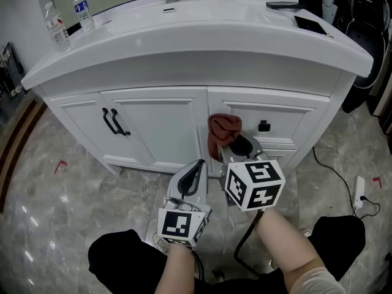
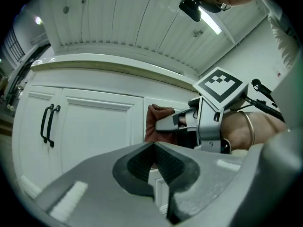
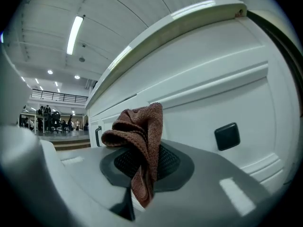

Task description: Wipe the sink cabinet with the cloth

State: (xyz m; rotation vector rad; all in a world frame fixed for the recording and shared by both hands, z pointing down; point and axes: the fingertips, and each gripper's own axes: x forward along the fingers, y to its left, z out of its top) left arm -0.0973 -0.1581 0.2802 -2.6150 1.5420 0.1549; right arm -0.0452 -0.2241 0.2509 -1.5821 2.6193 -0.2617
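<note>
Clamping the cloth (image 3: 141,138) in the right gripper (image 3: 142,171), bunched end proud of the jaws, presumably so fabric rather than metal meets the sink cabinet (image 1: 160,127) just ahead, with the left gripper (image 2: 155,168) closed on nothing alongside, clear of the stroke.

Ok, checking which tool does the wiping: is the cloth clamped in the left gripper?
No, the left gripper is shut on nothing; the red-brown cloth is pinched in the right gripper.

Floor: glossy grey marbled tile (image 1: 49,213) across lower frame. White power strip (image 1: 359,188) at right edge, black cable (image 1: 334,171) trailing. Ceiling: white panelling (image 2: 118,18); fluorescent strip light (image 3: 75,34) upper left.
</note>
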